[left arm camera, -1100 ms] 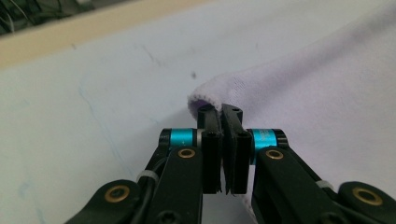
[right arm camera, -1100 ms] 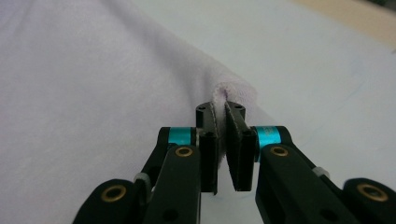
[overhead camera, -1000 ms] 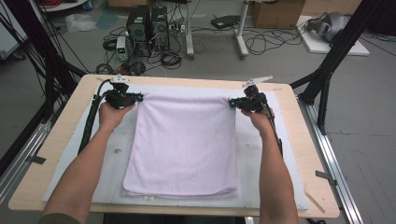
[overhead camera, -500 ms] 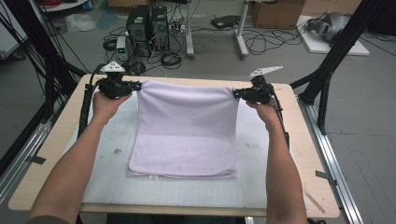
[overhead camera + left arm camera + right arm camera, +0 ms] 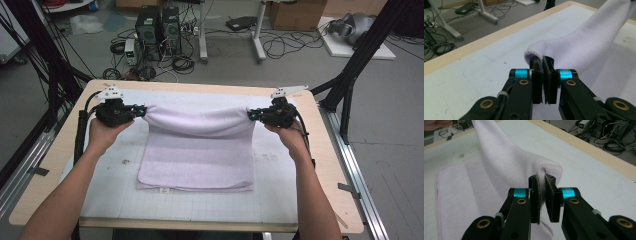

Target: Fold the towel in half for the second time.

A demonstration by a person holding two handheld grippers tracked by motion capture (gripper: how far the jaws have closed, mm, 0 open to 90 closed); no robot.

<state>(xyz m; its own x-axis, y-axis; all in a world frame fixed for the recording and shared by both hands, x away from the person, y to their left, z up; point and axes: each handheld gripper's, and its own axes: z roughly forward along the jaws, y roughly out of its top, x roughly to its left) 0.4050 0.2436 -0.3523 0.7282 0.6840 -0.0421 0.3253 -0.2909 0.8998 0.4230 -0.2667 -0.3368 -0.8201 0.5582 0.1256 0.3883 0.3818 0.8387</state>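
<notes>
Lavender towel (image 5: 200, 150), far edge lifted and slung between the left gripper (image 5: 141, 111) and right gripper (image 5: 251, 115), each with jaws clamped tight on a far corner, near part lying flat on the white mat (image 5: 115, 190) of the wooden table (image 5: 60, 145).

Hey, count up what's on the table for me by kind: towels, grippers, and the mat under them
Towels: 1, the pale lilac towel, far edge lifted.
Grippers: 2, the left gripper and the right gripper, each shut on a far corner of the towel.
Mats: 1, the white gridded mat.
Total: 4
</notes>
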